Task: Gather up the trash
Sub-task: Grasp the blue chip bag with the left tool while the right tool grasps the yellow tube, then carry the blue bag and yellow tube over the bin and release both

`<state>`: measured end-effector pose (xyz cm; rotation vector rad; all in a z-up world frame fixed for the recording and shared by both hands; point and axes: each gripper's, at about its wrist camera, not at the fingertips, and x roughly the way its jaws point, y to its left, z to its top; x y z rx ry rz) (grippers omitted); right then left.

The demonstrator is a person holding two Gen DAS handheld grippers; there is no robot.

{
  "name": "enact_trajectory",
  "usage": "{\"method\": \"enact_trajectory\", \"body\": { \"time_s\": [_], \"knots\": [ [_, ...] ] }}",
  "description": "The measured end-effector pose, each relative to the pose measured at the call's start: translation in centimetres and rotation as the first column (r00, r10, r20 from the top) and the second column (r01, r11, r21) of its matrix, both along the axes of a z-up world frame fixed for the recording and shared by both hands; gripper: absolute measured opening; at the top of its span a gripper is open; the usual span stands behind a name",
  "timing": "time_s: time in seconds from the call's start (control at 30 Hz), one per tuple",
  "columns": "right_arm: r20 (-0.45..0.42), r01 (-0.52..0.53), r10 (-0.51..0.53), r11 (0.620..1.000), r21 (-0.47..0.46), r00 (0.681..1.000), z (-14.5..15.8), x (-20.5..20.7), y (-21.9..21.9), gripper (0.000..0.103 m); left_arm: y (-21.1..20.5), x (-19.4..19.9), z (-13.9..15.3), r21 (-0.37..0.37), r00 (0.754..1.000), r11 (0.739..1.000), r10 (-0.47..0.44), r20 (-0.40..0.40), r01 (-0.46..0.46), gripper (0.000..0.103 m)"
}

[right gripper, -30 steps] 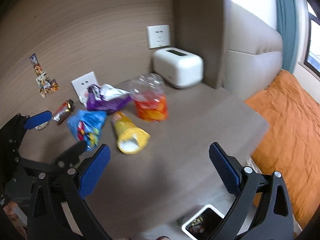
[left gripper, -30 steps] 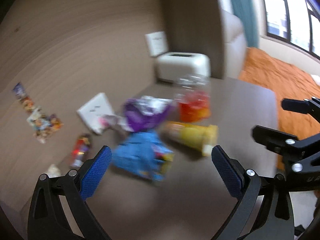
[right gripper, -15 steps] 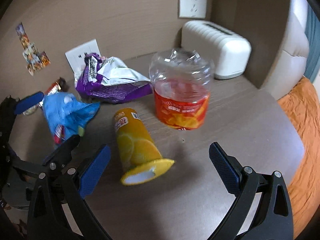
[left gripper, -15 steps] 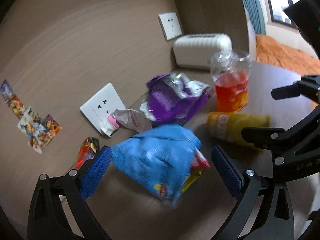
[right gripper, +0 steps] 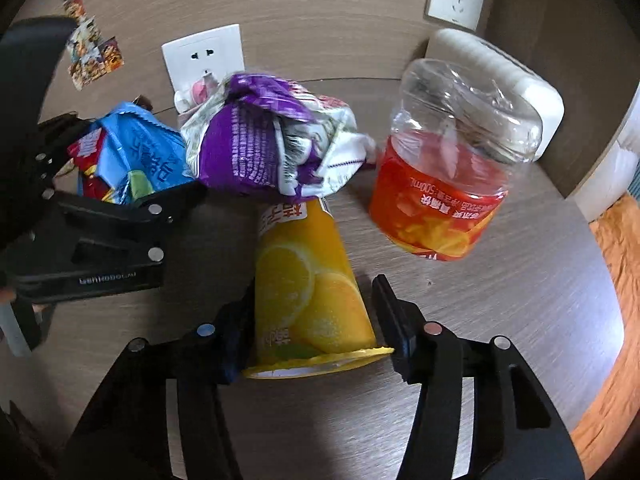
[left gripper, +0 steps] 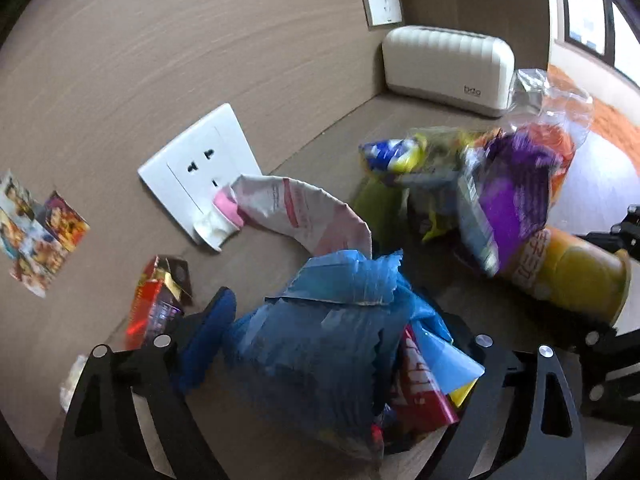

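Note:
A crumpled blue snack bag (left gripper: 320, 340) lies on the brown table (right gripper: 520, 300) between the jaws of my left gripper (left gripper: 340, 320). Those jaws are closing; the left pad (left gripper: 208, 332) sits at the bag's edge and the right pad is hidden behind it. A yellow lemon-print cup (right gripper: 308, 280) lies on its side, rim toward the camera. My right gripper (right gripper: 314, 292) is closing on it, both fingers against its sides. Behind the cup lie a purple bag (right gripper: 248, 148) and a crushed clear bottle with an orange label (right gripper: 448, 200).
A white-and-pink wrapper (left gripper: 304, 212) and a red wrapper (left gripper: 156, 304) lie by the wall socket (left gripper: 196, 168). A white toaster (left gripper: 448, 64) stands at the back corner. Stickers (left gripper: 36, 232) are on the wall. An orange bed cover (right gripper: 616, 280) lies past the table's right edge.
Both grippers came down and forward onto the trash. The blue bag now lies between the left jaws. The right jaws narrowed around the yellow cup.

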<state>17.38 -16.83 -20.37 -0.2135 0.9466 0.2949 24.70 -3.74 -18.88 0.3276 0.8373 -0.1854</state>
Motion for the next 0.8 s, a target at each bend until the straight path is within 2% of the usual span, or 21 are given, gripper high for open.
{"method": "enact_trajectory", "body": {
  "time_s": [0.13, 0.33, 0.47, 0.53, 0.67, 0.8],
  "knots": [
    [0.003, 0.009, -0.009, 1.0, 0.009, 1.0, 0.4, -1.1, 0.0, 0.056, 0.7, -1.2, 0.4, -0.028, 1.0, 1.0, 0.002, -0.01, -0.003, 0.084],
    [0.005, 0.042, -0.042, 0.999, 0.032, 0.999, 1.8, -2.8, -1.0, 0.056, 2.9, -4.9, 1.7, -0.142, 0.998, 0.988, 0.047, -0.049, -0.053, 0.084],
    [0.004, 0.091, -0.091, 0.994, 0.058, 0.996, 2.7, -5.2, -2.3, 0.056, 3.5, -7.5, 3.0, -0.192, 0.998, 0.98, 0.04, -0.054, -0.05, 0.084],
    [0.008, 0.111, -0.112, 0.992, 0.065, 0.994, 3.0, -4.9, -3.2, 0.056, 3.2, -8.8, 3.7, -0.208, 0.999, 0.978, 0.016, -0.052, -0.027, 0.084],
    [0.018, 0.163, -0.165, 0.983, 0.087, 0.986, 3.8, -7.2, -4.6, 0.056, 1.5, -10.6, 4.9, -0.227, 0.998, 0.973, -0.046, -0.039, 0.036, 0.084],
    [0.031, 0.234, -0.238, 0.967, 0.099, 0.971, 4.4, -9.3, -6.5, 0.056, -1.7, -11.9, 5.5, -0.232, 0.988, 0.963, -0.149, -0.033, 0.138, 0.084]
  ]
}}
